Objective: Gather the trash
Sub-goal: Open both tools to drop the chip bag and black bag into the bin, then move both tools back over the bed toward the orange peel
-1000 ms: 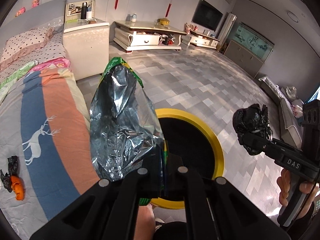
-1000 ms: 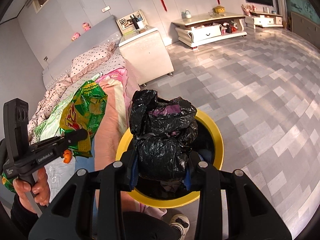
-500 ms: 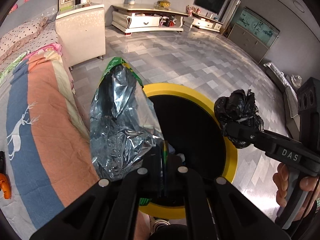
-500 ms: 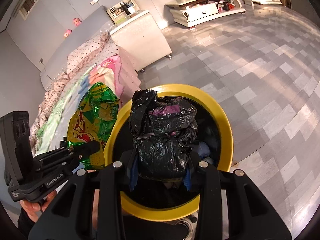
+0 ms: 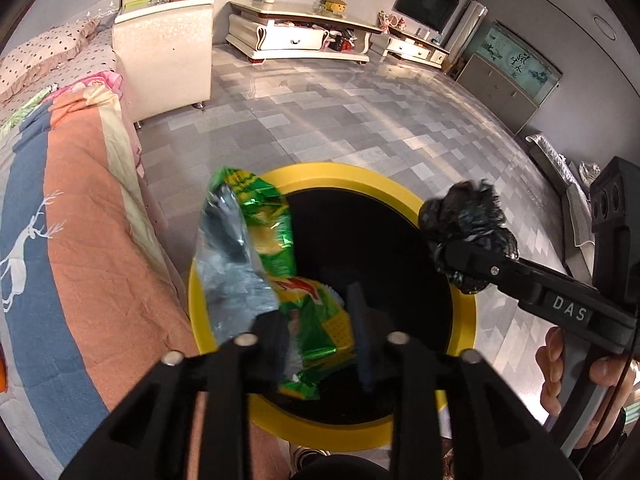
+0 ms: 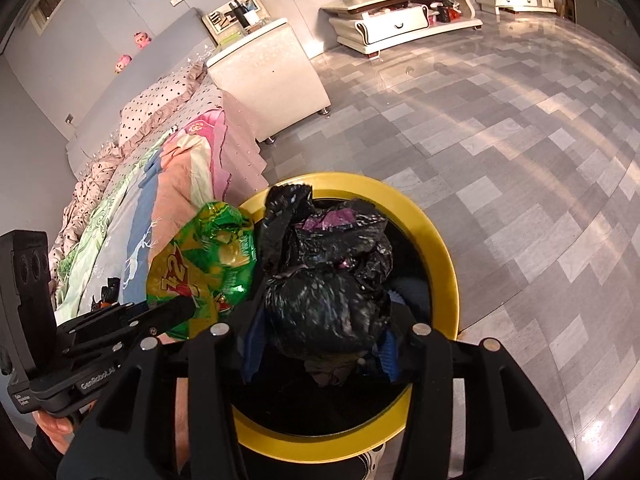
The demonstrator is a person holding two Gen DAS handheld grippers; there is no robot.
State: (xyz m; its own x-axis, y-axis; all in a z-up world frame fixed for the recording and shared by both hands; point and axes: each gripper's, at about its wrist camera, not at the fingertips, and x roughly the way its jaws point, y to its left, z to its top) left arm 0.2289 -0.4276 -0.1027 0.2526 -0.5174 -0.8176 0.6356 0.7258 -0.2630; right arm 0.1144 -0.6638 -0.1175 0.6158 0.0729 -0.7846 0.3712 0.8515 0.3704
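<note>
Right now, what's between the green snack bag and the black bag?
Only the dark mouth of the yellow-rimmed bin, seen from the left wrist, separates the snack bag and black bag.

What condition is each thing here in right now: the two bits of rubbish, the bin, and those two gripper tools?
Snack bag: crumpled, between the pads, over the bin.
Black plastic bag: bunched up, over the bin.
Yellow bin: uncovered, black-lined.
Left gripper: jaws opening.
Right gripper: jaws opening around the black bag.

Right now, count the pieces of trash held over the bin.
2: a green snack wrapper between the left hand-held gripper's opening jaws, a black plastic bag in the right's. Bin contents partly hidden.
</note>
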